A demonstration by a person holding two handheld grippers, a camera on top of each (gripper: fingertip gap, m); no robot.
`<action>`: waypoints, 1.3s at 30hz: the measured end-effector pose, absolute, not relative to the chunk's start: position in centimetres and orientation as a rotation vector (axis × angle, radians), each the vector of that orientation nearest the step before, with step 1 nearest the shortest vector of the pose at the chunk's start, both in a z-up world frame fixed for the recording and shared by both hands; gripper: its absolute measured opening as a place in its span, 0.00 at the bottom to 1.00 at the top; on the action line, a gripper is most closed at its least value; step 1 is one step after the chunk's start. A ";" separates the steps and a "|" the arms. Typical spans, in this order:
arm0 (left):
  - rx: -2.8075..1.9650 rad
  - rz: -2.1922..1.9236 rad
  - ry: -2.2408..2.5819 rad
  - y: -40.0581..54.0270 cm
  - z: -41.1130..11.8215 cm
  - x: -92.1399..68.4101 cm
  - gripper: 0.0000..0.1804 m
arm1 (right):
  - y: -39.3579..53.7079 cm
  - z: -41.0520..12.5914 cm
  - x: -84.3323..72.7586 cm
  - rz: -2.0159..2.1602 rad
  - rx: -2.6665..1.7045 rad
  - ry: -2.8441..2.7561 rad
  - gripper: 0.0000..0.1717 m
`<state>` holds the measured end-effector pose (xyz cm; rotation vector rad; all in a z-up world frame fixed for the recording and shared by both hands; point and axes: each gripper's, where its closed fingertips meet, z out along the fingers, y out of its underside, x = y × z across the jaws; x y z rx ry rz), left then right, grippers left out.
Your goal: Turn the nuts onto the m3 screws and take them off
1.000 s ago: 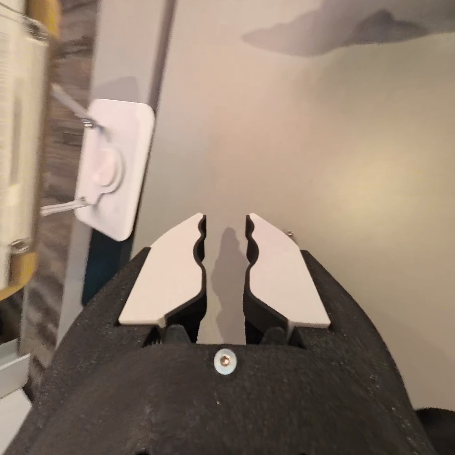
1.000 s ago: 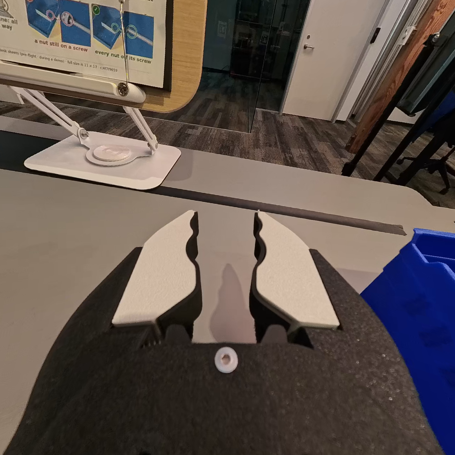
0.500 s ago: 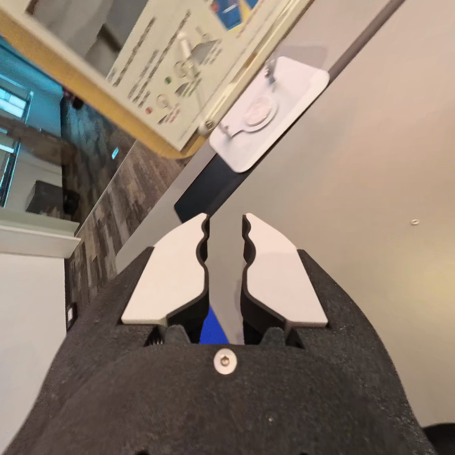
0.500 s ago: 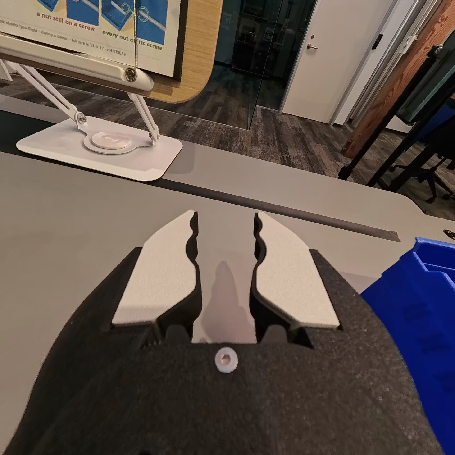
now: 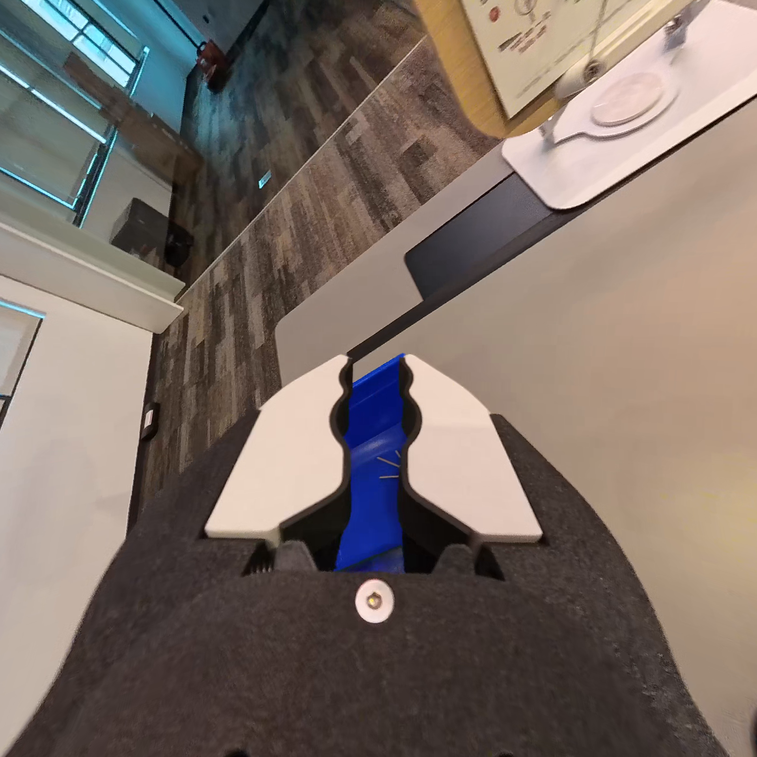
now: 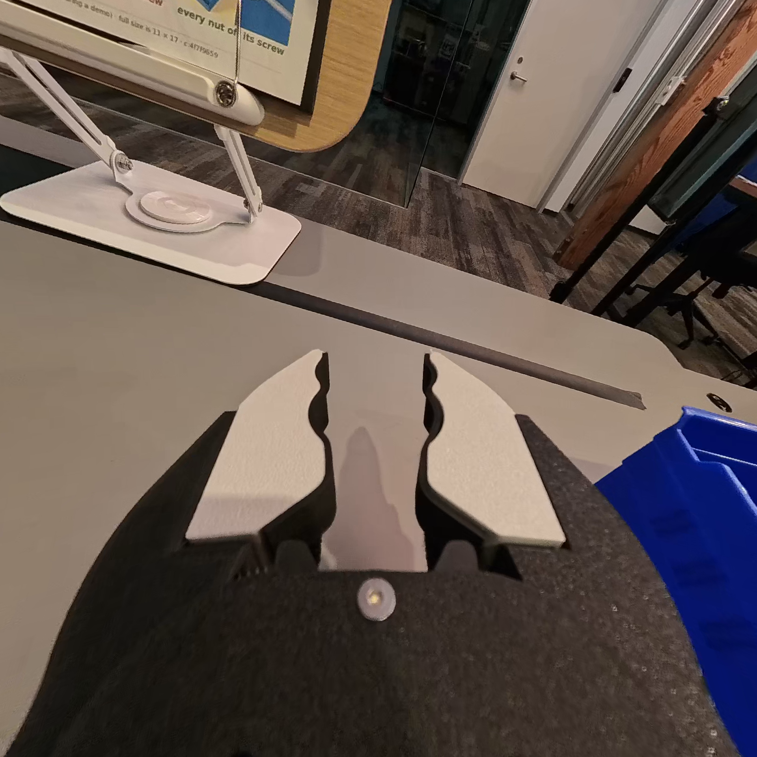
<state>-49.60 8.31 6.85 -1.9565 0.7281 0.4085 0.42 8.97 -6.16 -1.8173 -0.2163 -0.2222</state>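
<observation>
Our left claw (image 5: 375, 360) hangs tilted above a bright blue plastic bin (image 5: 375, 413), which we see through the narrow slot between its two white fingers (image 5: 286, 458); the pads stand apart and press on nothing, so this claw is released and bare. A few thin, pale metal pins (image 5: 387, 467) lie on the blue floor of the bin, seen through that same slot. Beyond the fingertips runs the flat grey surface (image 5: 573, 389), crossed by a dark strip (image 5: 471, 241), and at the far edge stands the white flat base plate of a tilted document stand (image 5: 614, 135). Our right claw (image 6: 376, 358) is held low over the bare grey surface (image 6: 123, 348), its white fingers (image 6: 266, 458) spread wide with only the surface between them, released as well. The blue bin (image 6: 696, 532) sits just beside it on its right. The stand's white base (image 6: 164, 229) lies well ahead to the left, carrying a wooden board with a printed sheet (image 6: 266, 49).
</observation>
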 end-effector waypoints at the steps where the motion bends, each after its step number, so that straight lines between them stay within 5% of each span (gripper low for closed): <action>1: -1.960 0.414 0.715 8.3 6.9 -50.2 0.12 | 9.0 -6.2 0.4 -0.226 -1.818 -0.219 0.25; 39: -2.265 0.469 0.627 9.2 3.0 -64.1 0.13 | 9.0 -6.6 0.6 -0.352 -1.855 -0.247 0.26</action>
